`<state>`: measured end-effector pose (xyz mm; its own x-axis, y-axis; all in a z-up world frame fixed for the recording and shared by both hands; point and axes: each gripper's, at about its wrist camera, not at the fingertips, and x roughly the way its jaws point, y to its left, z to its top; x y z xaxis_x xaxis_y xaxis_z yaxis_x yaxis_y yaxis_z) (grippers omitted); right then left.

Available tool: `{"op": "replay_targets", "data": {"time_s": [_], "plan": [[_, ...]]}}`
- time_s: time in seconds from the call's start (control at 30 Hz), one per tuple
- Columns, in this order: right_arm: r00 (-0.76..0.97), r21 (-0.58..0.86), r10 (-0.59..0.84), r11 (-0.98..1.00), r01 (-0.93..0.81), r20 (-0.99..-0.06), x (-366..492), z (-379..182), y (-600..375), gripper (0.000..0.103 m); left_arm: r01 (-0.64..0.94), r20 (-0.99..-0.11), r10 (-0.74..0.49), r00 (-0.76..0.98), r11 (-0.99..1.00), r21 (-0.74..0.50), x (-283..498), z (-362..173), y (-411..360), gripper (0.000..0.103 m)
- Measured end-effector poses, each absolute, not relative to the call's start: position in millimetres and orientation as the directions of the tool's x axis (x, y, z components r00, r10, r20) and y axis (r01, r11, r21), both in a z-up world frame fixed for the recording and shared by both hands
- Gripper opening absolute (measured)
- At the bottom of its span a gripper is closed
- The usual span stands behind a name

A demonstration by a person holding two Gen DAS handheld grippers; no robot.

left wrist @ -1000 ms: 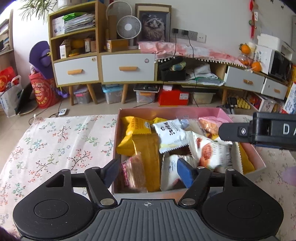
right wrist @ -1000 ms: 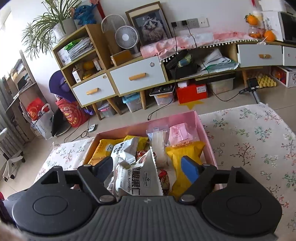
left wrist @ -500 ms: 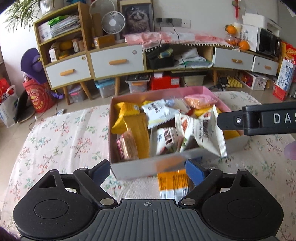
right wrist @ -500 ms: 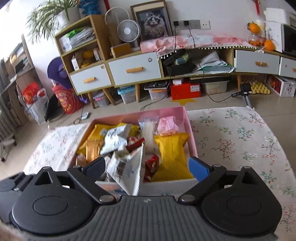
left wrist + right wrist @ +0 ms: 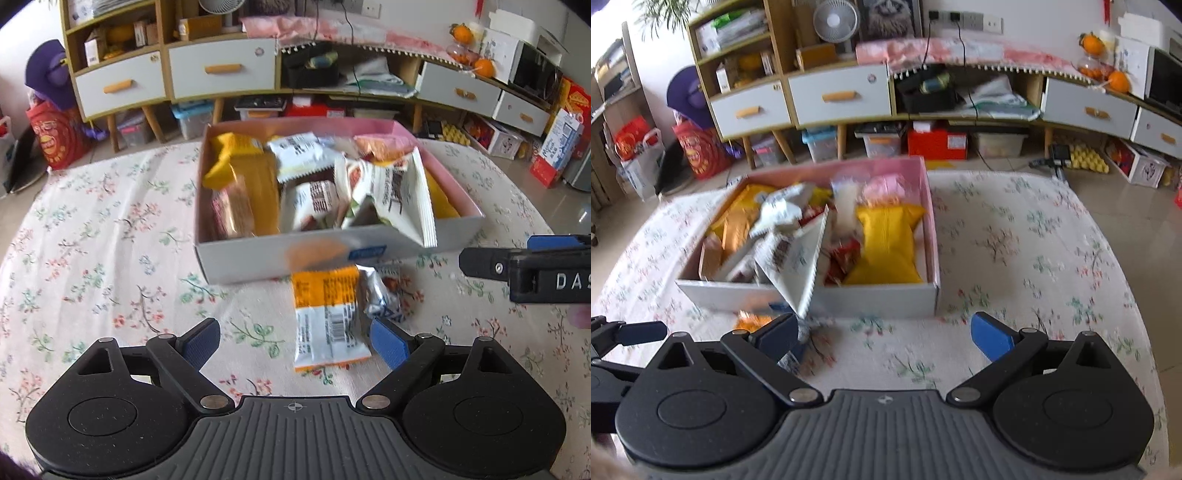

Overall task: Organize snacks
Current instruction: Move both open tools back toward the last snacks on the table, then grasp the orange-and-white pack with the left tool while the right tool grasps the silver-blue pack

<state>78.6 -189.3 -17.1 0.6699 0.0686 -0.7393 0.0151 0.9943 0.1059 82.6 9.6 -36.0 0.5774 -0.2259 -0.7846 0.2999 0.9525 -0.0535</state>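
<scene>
Both the left gripper [image 5: 293, 341] and right gripper [image 5: 884, 334] have just opened wide and empty, drawing back from the pink cardboard snack box [image 5: 458, 199]; an orange-and-white packet [image 5: 327, 314] remains outside on the floral tablecloth [image 5: 110, 236], against its near edge.

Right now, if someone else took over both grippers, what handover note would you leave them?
Left gripper: open, jaws just widened, holding nothing; it hovers over an orange-and-white packet on the floral tablecloth.
Right gripper: open, jaws just widened, empty.
Box: full of mixed snacks; a white pouch hangs over its near wall.
Silver wrapper: on the cloth beside the packet.
Done: two snacks lie outside the box.
Left: everything in the box looks unsorted; where things should go is not evident.
</scene>
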Motion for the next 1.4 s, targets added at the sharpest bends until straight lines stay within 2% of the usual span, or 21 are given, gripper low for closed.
{"op": "replay_targets", "data": {"time_s": [0.17, 0.33, 0.37, 0.5, 0.53, 0.67, 0.9, 1.4], "plan": [[0.644, 0.050, 0.048, 0.999, -0.015, -0.763, 74.5, -29.9, -187.2, 0.100, 0.319, -0.794, -0.262, 0.549, 0.943, -0.091, 86.9, -46.8, 4.0, 0.086], [0.630, 0.026, 0.053, 0.998, -0.052, -0.774, 73.1, -36.3, -183.7, 0.100, 0.349, -0.804, -0.280, 0.525, 0.932, -0.097, 92.1, -54.4, -7.0, 0.068], [0.628, 0.024, 0.052, 0.998, -0.053, -0.776, 73.7, -37.3, -183.8, 0.100, 0.356, -0.802, -0.274, 0.531, 0.931, -0.082, 92.0, -54.9, -9.7, 0.067], [0.619, 0.022, 0.046, 0.999, -0.046, -0.784, 75.5, -41.5, -184.7, 0.100, 0.388, -0.801, -0.282, 0.528, 0.919, -0.068, 92.2, -51.7, -16.0, 0.042], [0.617, 0.021, 0.044, 0.999, -0.044, -0.786, 76.1, -42.4, -184.8, 0.100, 0.388, -0.802, -0.281, 0.528, 0.919, -0.066, 92.7, -50.6, -16.9, 0.040], [0.608, 0.020, 0.041, 0.999, -0.040, -0.793, 76.6, -45.2, -184.1, 0.100, 0.390, -0.803, -0.269, 0.531, 0.919, -0.050, 92.8, -48.6, -18.4, 0.037], [0.598, 0.043, 0.058, 0.998, -0.039, -0.799, 75.9, -45.8, -178.7, 0.100, 0.381, -0.797, -0.232, 0.559, 0.924, -0.001, 90.0, -43.9, -7.0, 0.036], [0.567, 0.153, 0.132, 0.988, -0.011, -0.813, 96.2, -51.5, -136.9, 0.098, 0.319, -0.799, -0.208, 0.564, 0.947, -0.021, 93.9, -39.0, 46.0, 0.036]]}}
